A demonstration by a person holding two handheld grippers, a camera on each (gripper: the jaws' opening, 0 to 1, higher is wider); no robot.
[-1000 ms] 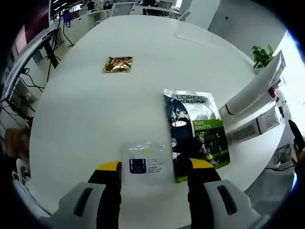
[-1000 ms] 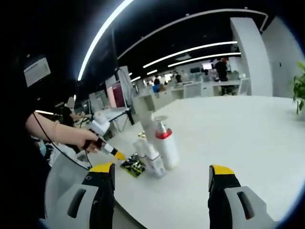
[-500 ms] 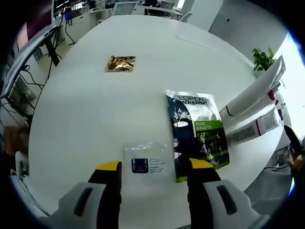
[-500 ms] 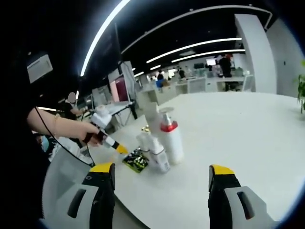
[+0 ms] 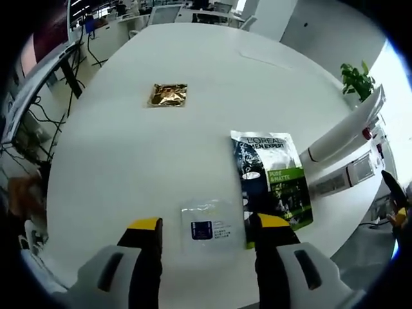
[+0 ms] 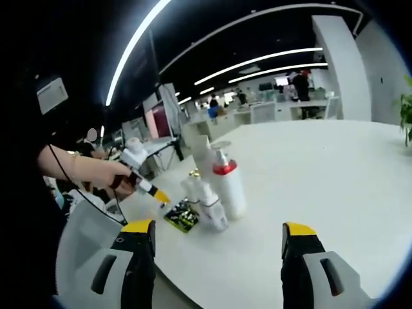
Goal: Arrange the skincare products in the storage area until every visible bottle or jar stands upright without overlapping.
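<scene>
The left gripper [image 5: 205, 226] hangs over the white tabletop [image 5: 129, 154] with its fingers [image 5: 145, 225] spread wide and nothing between them. A small clear sachet [image 5: 209, 226] with a dark blue label lies flat in the gap, closer to the right-hand finger. Just beside it, overlapped by that finger's tip, lies a dark face-mask packet [image 5: 273, 180] with a green panel, its long axis running away from the gripper. A gold foil sachet [image 5: 168, 94] lies flat well apart, farther up the tabletop.

The right gripper [image 6: 219, 235] is held off the tabletop edge, fingers [image 6: 295, 233] wide and empty. Ahead of it and toward its left stands the cluster of bottles: a white pump bottle [image 6: 228, 187] with a red collar, upright, and a smaller white bottle [image 6: 210, 205] touching it on the near side, which appears upright. A tall pale container [image 6: 197, 149] rises behind them.

Judgement: the flat items fall to the left gripper, the clear sachet nearest. The bottles lie well ahead of the right gripper. Whether the smaller bottles overlap cannot be told.
</scene>
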